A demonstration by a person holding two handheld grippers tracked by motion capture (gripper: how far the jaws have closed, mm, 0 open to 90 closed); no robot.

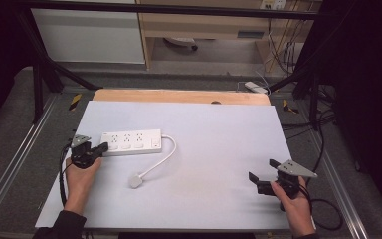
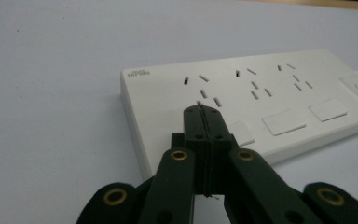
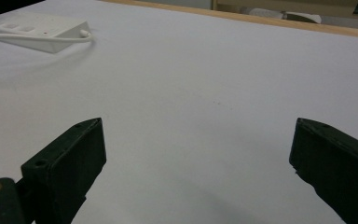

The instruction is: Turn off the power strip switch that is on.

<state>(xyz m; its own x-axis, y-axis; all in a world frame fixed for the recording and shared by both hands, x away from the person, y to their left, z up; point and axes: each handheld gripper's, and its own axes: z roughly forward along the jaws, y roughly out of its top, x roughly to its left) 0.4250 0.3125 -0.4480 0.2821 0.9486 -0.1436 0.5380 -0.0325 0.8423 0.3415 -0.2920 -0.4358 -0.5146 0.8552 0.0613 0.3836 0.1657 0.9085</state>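
Left gripper (image 2: 204, 114): jaws pressed together, empty, tips over the near end of the power strip (image 1: 131, 141). Plug (image 1: 136, 181): on the mat to its right, cord looping back. Right gripper (image 3: 198, 154): jaws wide, empty, well apart. Risk: a downward push could skid the light strip.

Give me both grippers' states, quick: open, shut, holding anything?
Left gripper: jaws shut, holding nothing, tips over the near edge of the power strip.
Right gripper: jaws wide open, empty, above the white table.
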